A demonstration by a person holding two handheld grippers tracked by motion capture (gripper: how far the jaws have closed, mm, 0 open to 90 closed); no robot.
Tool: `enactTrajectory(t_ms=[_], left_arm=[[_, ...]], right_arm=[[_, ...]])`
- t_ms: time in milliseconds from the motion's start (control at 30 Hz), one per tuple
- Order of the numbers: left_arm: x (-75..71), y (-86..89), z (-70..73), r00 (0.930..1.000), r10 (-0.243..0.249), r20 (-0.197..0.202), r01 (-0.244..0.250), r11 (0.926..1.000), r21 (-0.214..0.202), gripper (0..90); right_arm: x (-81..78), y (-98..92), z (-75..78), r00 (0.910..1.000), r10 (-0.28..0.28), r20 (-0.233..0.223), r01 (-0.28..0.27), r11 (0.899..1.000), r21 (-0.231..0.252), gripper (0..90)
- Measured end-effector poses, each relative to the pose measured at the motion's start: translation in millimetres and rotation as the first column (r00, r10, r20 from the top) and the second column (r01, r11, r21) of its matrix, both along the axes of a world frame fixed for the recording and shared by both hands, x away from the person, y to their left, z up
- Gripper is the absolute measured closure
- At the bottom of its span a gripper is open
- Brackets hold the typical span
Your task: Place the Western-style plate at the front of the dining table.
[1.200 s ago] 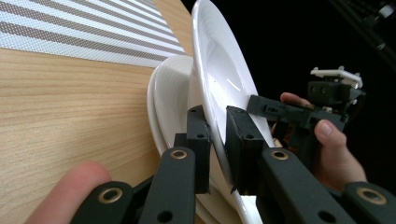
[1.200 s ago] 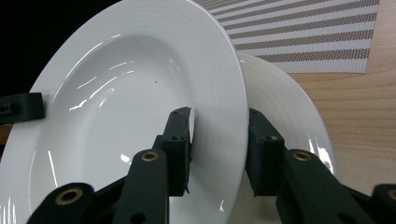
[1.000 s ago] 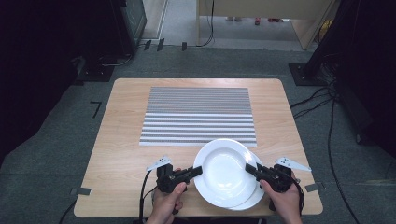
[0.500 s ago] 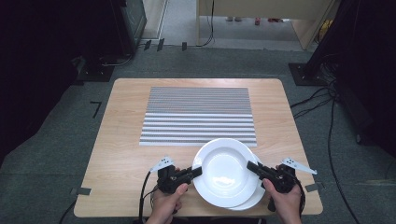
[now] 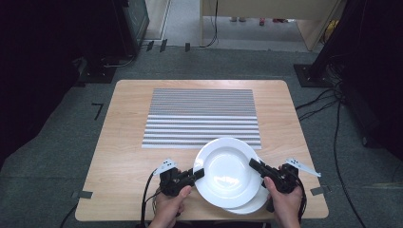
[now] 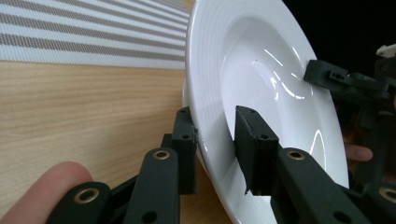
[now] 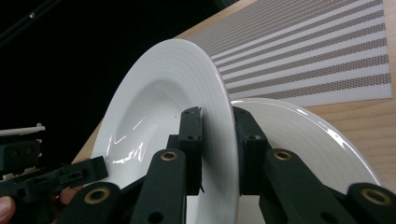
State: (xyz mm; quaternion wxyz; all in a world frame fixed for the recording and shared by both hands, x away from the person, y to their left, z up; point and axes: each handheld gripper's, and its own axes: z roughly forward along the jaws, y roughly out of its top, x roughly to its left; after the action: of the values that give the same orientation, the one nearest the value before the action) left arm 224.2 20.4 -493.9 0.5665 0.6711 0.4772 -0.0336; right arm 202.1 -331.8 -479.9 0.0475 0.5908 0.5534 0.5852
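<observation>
My left gripper (image 6: 212, 149) and right gripper (image 7: 217, 140) each clamped opposite rims of the glossy white deep plate (image 5: 227, 172), held between them above a second white plate (image 7: 317, 144) on the wooden table (image 5: 123, 156).

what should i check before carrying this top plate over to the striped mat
1. Left gripper clamped on the rim of the upper white deep ceramic plate: ok, one jaw on each face of the rim in the left gripper view.
2. Right gripper clamped on the opposite rim: ok, the jaws straddle the rim in the right gripper view.
3. Upper plate clear of the lower white plate: ok, a gap shows in the right gripper view.
4. Plate level: cannot tell.
5. Grey and white striped woven placemat free to receive it: ok, nothing on it.
6. Lower plate fully on the light wooden table: ok, though near the front edge.
</observation>
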Motion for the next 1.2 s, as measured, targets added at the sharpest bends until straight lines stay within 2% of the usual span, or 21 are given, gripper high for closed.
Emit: enactTrajectory(t_ms=[167,367,467,500,533,633,667,800,1000,1033,1067,1200], left_arm=[[6.3,6.4,8.7,0.9996,0.014,0.026,-0.014,0.9998,-0.011,71.7],[19.4,18.7,18.6,0.9976,0.059,0.036,-0.059,0.9981,-0.021,71.5],[27.8,25.8,26.8,0.9958,0.076,0.050,-0.075,0.9969,-0.025,71.6],[31.1,27.9,29.6,0.9953,0.081,0.054,-0.079,0.9965,-0.026,71.6],[37.8,31.8,34.8,0.9941,0.088,0.063,-0.087,0.9959,-0.022,71.6],[44.2,34.3,39.4,0.9928,0.099,0.069,-0.098,0.9951,-0.019,71.5],[47.7,35.6,41.3,0.9925,0.100,0.071,-0.099,0.9950,-0.015,71.5],[60.8,40.3,48.3,0.9907,0.113,0.075,-0.113,0.9936,-0.007,71.5],[81.1,46.2,55.1,0.9884,0.131,0.077,-0.131,0.9913,0.005,71.6],[84.8,46.8,56.2,0.9881,0.132,0.078,-0.133,0.9910,0.010,71.6],[89.5,47.3,57.4,0.9877,0.136,0.077,-0.138,0.9904,0.013,71.6],[104.2,49.0,59.4,0.9871,0.145,0.067,-0.147,0.9890,0.021,71.6]], right_arm=[[9.1,6.1,6.8,1.0000,0.003,0.002,-0.003,1.000,0.009,77.1],[27.0,20.3,22.4,0.9992,0.018,0.035,-0.018,1.000,-0.018,77.1],[42.7,30.6,33.4,0.9980,0.032,0.055,-0.031,0.999,-0.022,77.1],[42.7,30.6,33.4,0.9980,0.032,0.055,-0.031,0.999,-0.022,77.1],[50.7,35.0,38.6,0.9972,0.039,0.064,-0.038,0.999,-0.023,77.1],[58.6,38.6,43.0,0.9970,0.045,0.063,-0.043,0.999,-0.023,77.1],[66.7,41.3,46.3,0.9964,0.048,0.069,-0.047,0.999,-0.025,77.1],[78.1,45.2,49.6,0.9966,0.054,0.063,-0.052,0.998,-0.020,77.0],[106.0,53.0,53.9,0.9964,0.066,0.053,-0.065,0.998,-0.015,76.8],[106.0,53.0,53.9,0.9964,0.066,0.053,-0.065,0.998,-0.015,76.8],[115.0,55.1,54.1,0.9967,0.065,0.049,-0.064,0.998,-0.016,76.4],[125.4,57.8,54.7,0.9971,0.060,0.047,-0.059,0.998,-0.022,76.3]])
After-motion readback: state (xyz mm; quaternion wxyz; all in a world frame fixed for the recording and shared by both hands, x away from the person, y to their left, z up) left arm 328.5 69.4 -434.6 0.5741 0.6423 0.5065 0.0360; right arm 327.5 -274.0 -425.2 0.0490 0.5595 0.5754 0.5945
